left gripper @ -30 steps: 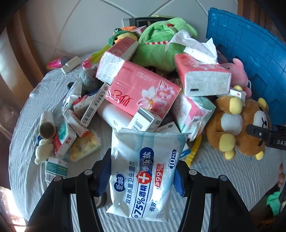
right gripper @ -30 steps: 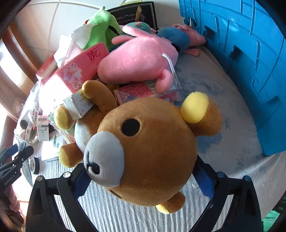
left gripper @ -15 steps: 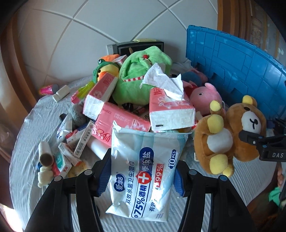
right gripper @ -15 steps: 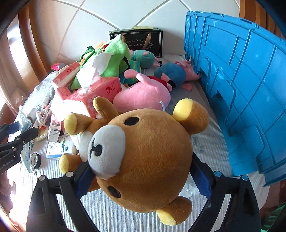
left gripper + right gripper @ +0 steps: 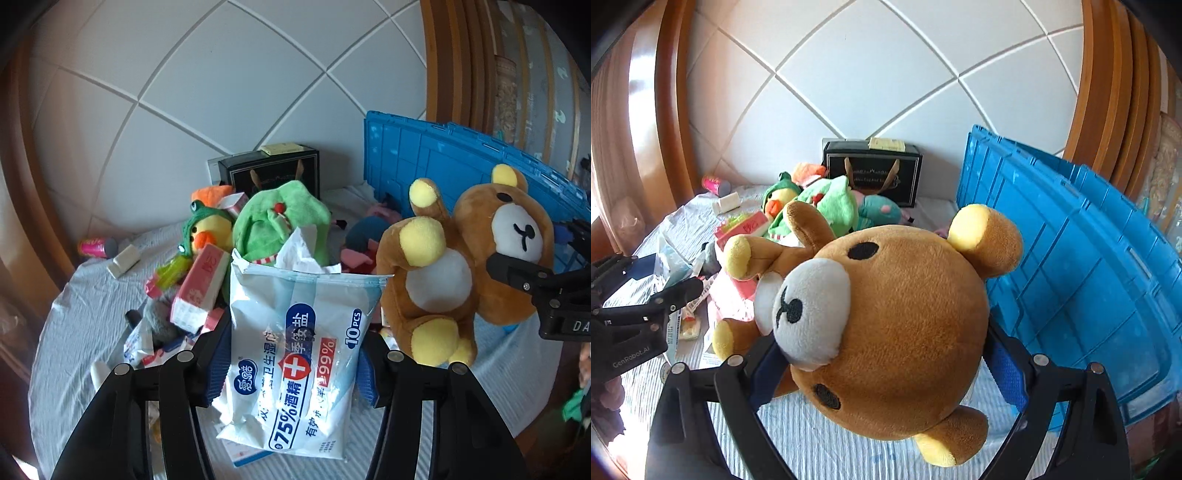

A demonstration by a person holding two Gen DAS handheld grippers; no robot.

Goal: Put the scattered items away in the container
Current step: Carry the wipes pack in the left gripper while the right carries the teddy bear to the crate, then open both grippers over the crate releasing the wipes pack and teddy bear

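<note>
Your left gripper (image 5: 295,362) has the wet-wipe pack (image 5: 299,365) between its blue pads, jaws closing in on it, pads pressed to both side edges. The pack is off the cloth and upright, with its top seal level with the pile behind it.

Your right gripper (image 5: 882,365) is spread wide around the brown bear plush (image 5: 886,325), pads pinching both sides of the head, face tipped toward the lens. In the left wrist view the bear (image 5: 465,273) hangs in the air to the right of the pack, clear of the table, with the body dangling below the head.

The blue crate (image 5: 1071,266) stands on the right, its near wall rising just beside the bear's ear. Its top rim (image 5: 461,133) is about level with the bear's head in the left view. You cannot see the inside of the crate.

The pile sits mid-table: green plush (image 5: 280,229), duck plush (image 5: 207,232) and pink tissue box (image 5: 199,288) crowded together, with small boxes spilling left. A black gift box (image 5: 873,173) stands against the tiled wall. A pink tube (image 5: 96,246) and a white bottle (image 5: 123,256) lie near the far left edge.

Bare striped cloth (image 5: 812,435) shows under the bear, and a strip of it runs between the pile and the crate wall. A wooden frame closes in on both sides.
</note>
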